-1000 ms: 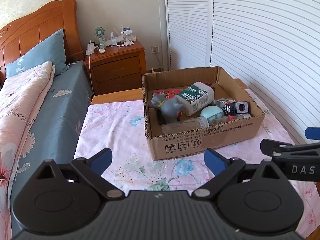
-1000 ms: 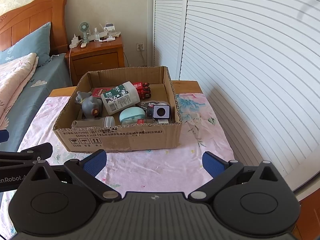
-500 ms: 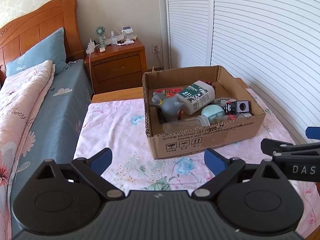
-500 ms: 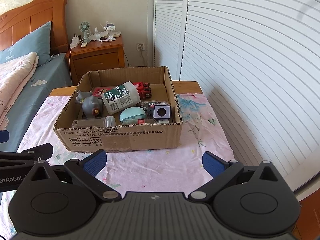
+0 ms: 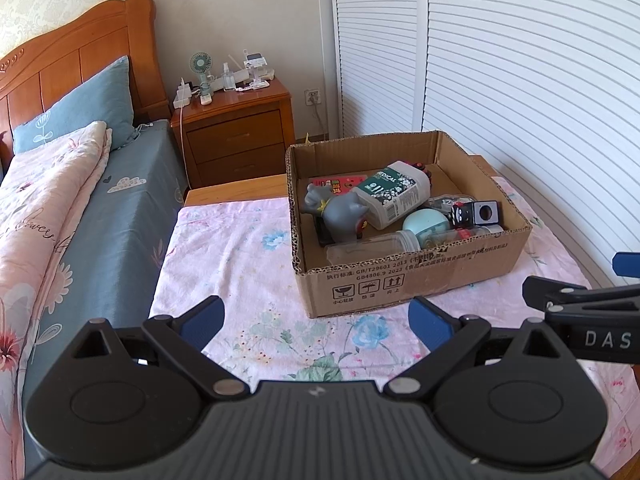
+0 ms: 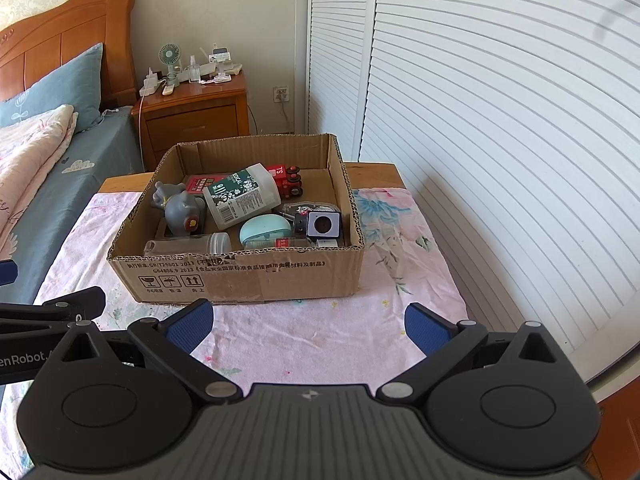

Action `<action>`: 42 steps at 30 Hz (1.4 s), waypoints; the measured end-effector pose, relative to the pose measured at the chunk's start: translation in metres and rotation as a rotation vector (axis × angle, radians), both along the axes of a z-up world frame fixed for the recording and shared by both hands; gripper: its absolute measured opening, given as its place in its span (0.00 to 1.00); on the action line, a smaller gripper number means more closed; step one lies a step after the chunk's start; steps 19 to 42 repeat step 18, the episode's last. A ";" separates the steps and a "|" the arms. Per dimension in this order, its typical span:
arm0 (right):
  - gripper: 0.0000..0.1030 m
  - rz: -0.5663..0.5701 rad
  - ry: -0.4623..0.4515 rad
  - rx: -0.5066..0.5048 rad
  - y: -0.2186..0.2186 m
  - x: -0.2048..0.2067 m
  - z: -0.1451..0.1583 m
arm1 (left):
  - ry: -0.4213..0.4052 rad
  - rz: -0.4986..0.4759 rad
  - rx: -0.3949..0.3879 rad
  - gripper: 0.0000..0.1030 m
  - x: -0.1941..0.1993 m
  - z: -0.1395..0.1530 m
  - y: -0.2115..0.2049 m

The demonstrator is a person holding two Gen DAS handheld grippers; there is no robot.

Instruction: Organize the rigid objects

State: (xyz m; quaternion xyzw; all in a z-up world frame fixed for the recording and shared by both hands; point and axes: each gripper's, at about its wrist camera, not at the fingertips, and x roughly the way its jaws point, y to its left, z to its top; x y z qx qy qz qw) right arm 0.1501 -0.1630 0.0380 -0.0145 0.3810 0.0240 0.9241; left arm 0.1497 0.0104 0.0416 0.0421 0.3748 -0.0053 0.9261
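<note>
L claw (image 5: 316, 322) wide open, empty, R claw (image 6: 309, 325) same, cardboard box (image 6: 240, 276) ahead

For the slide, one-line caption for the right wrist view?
Open right gripper poised short of a cardboard box of mixed rigid items on a floral-clothed table.

A wooden table (image 6: 372, 171) carries a pink floral cloth (image 6: 312, 336), with 1 cardboard box (image 6: 240, 276) on it.

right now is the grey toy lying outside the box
No, the grey toy sits inside the box, near its left wall beside the white bottle.
</note>
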 end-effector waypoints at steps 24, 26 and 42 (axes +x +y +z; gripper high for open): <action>1.00 0.007 -0.009 0.012 -0.001 -0.005 0.005 | -0.009 0.012 0.011 0.95 -0.009 0.006 -0.001; 1.00 0.007 -0.009 0.012 -0.001 -0.005 0.005 | -0.009 0.012 0.011 0.95 -0.009 0.006 -0.001; 1.00 0.007 -0.009 0.012 -0.001 -0.005 0.005 | -0.009 0.012 0.011 0.95 -0.009 0.006 -0.001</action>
